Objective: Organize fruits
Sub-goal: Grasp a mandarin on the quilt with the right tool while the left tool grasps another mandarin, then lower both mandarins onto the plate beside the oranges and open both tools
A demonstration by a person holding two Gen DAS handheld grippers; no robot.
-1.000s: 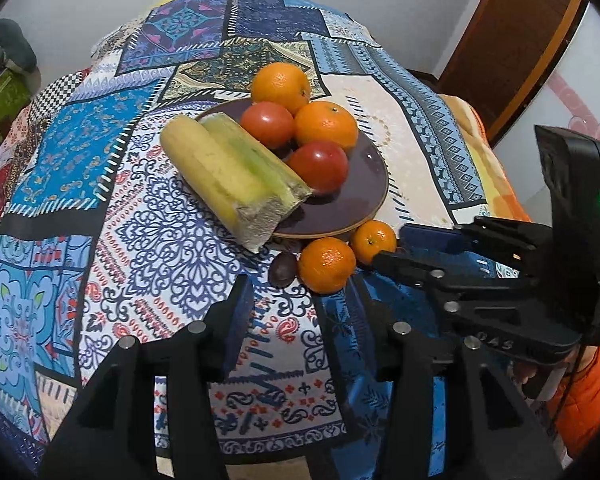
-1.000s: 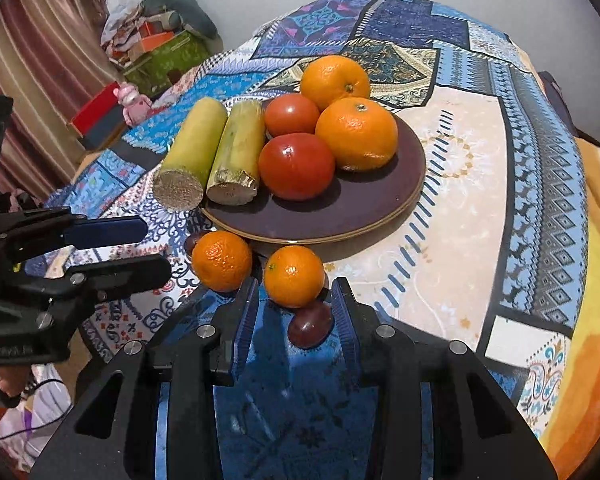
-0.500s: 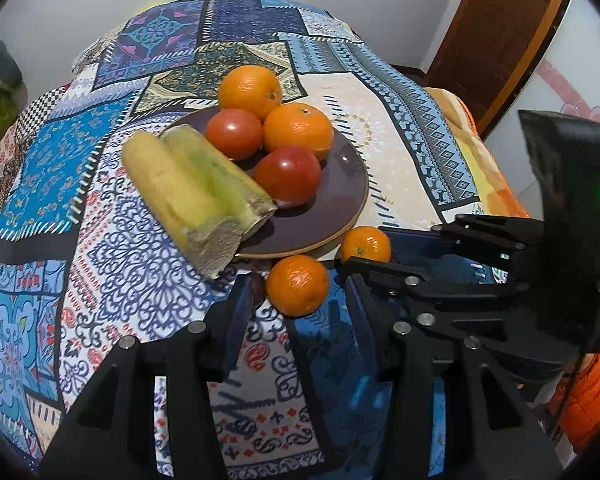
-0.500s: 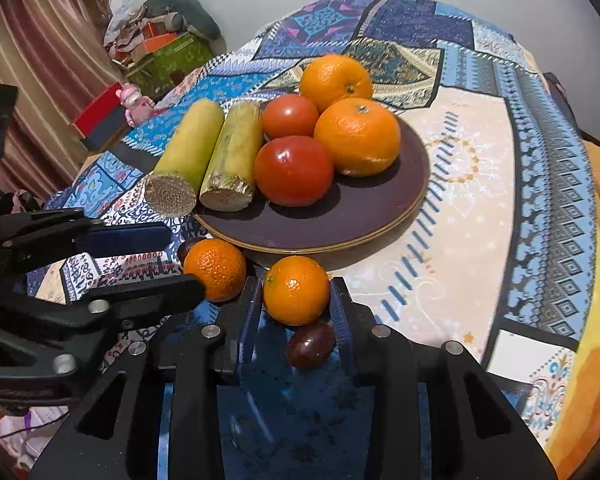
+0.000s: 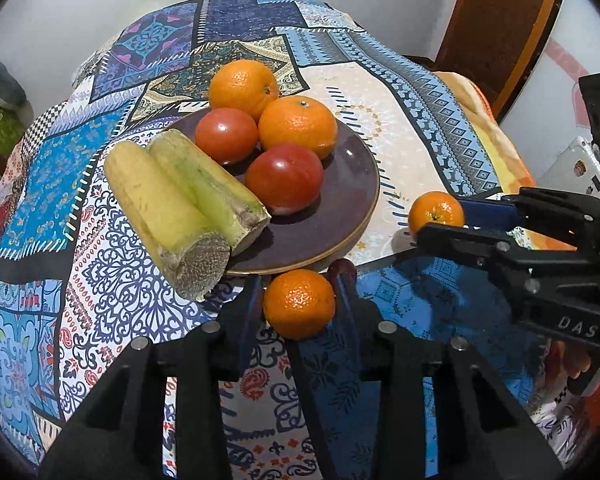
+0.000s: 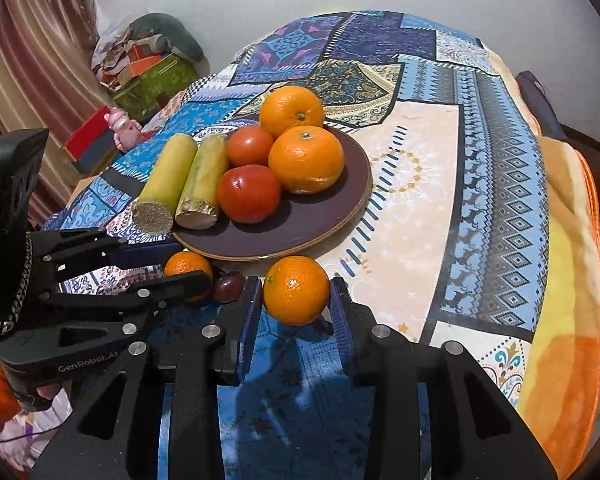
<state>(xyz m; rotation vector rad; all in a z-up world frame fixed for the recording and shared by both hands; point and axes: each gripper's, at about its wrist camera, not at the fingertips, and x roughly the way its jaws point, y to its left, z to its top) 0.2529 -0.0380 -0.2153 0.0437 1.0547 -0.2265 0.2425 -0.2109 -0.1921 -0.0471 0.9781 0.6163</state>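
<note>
A dark plate (image 5: 356, 216) (image 6: 340, 216) carries two oranges, two tomatoes and two yellow-green cane pieces (image 5: 172, 208). In front of its near rim, my left gripper (image 5: 299, 276) (image 6: 192, 262) has a mandarin (image 5: 299, 304) (image 6: 186, 265) between its fingers. Its jaws are closing and the pads touch the fruit's sides. My right gripper (image 6: 295, 280) (image 5: 440, 218) is shut on a second mandarin (image 6: 296, 290) (image 5: 436, 214), held just above the cloth to the right of the plate. A small dark red fruit (image 6: 228, 286) (image 5: 342, 268) lies between the two grippers.
A patchwork cloth (image 6: 420, 184) covers the round table and drops off at the right edge onto an orange blanket (image 6: 572, 320). Boxes and clutter (image 6: 148, 68) stand beyond the table's left side, and a wooden door (image 5: 496, 24) is at the far right.
The left gripper came forward around the larger mandarin and narrowed its jaws onto it. The right gripper, holding its mandarin, rose and shifted right, away from the dark fruit.
</note>
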